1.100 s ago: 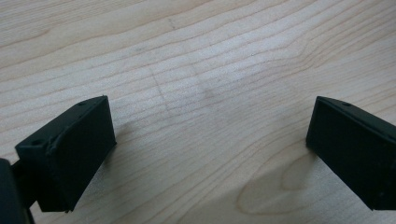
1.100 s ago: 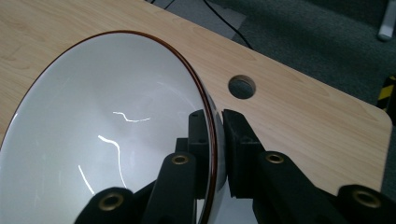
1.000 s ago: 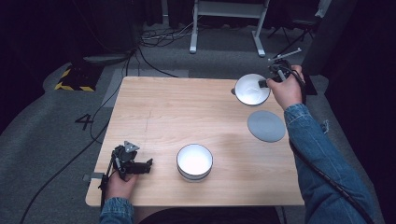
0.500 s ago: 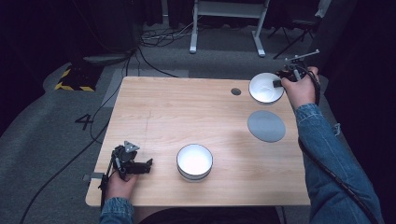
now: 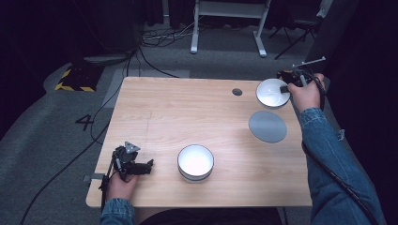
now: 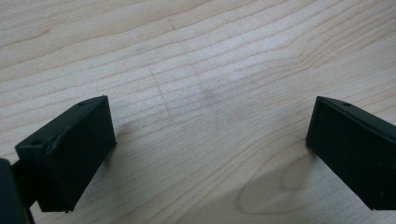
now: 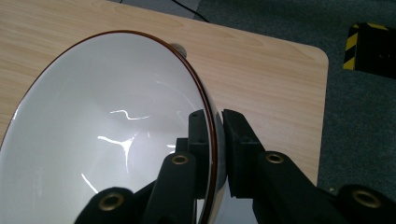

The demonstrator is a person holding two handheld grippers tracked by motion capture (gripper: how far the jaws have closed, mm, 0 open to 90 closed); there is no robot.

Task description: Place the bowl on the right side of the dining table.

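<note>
We are carrying a white bowl (image 5: pixel 272 92) by its rim over the far right corner of the desk (image 5: pixel 187 112).

We are pinching the bowl's brown-edged rim between the two jaws of the right claw (image 7: pixel 218 140), one pad inside and one outside, so the bowl is hanging tilted and cannot slip while it is travelling. A grey disc (image 5: pixel 267 126) is lying just nearer to us on the desk, and a second white bowl (image 5: pixel 195 162) is standing near the front edge. The left claw (image 5: pixel 149 165) is resting wide open and empty on the wood near the front left corner, waiting. Compared with one second ago, the bowl and the right hand are now farther toward the right edge; the left claw is staying in place.
</note>
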